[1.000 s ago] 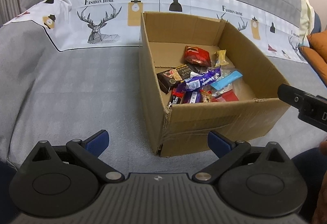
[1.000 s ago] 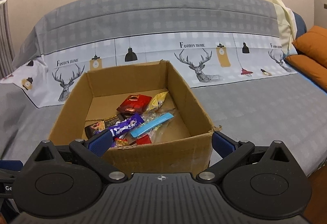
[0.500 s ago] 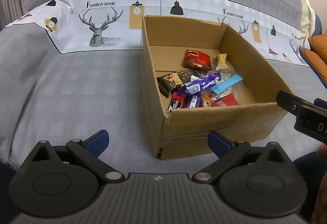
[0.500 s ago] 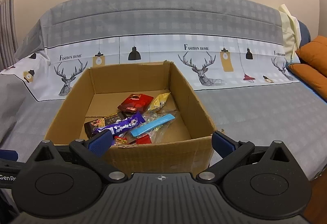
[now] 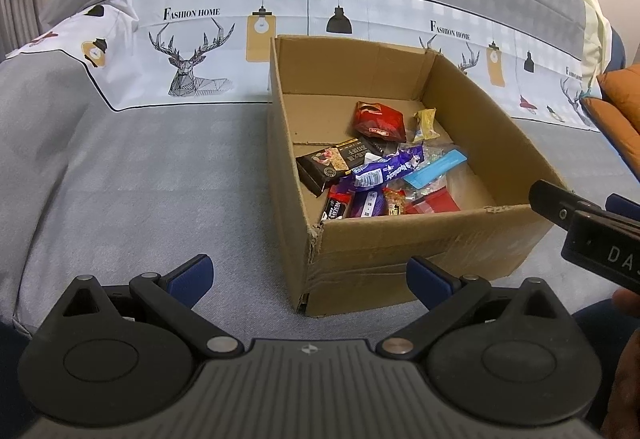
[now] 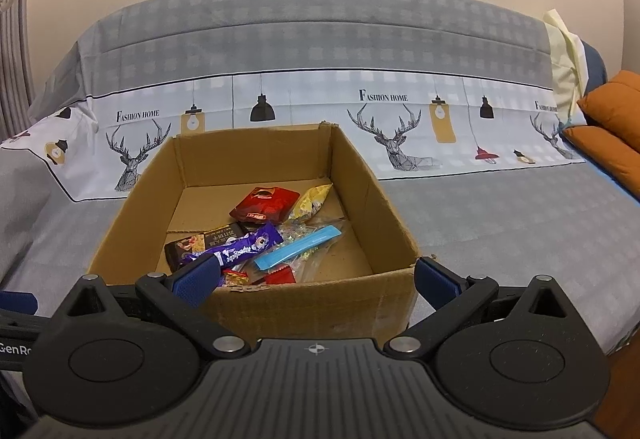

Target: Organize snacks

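The snacks are lying heaped in the cardboard box (image 6: 372, 223), the purple bar (image 6: 240, 249) slanting just beyond the right gripper (image 6: 316, 279), the nearer one; the left gripper (image 5: 312, 275) is hovering before the box's near-left corner. Both are gaping empty.

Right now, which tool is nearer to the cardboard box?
Right. The right tool hangs open at the cardboard box, over its near wall. The left tool is open too, short of the box's near left corner.
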Demonstrator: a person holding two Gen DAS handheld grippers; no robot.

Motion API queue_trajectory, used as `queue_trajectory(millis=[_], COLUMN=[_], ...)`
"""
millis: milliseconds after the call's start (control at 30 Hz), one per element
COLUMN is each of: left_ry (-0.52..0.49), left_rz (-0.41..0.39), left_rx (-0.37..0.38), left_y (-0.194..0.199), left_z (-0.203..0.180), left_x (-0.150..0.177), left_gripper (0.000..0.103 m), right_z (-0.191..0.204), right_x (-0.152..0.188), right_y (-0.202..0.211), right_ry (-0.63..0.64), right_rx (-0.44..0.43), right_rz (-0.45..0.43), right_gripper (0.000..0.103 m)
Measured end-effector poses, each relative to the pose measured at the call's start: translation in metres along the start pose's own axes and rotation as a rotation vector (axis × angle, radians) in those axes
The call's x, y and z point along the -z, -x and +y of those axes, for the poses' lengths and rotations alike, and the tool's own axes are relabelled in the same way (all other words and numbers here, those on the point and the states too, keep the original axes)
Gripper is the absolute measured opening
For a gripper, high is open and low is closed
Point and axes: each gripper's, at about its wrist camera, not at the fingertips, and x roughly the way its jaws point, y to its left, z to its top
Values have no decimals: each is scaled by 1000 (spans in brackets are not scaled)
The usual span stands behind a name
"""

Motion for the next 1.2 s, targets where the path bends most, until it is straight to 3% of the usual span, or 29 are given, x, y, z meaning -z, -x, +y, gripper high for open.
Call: queue_trajectory(millis=[1200], left_ry=[-34], left_rz=[-28], left_rx=[11], left_y=[0], left_z=[-6], left_x=[2], left_gripper=[103], right_z=[2], right_x=[0], right_y=[0], right_ry=[16], right_rx=[2], right_rz=[-6], right_gripper=[103])
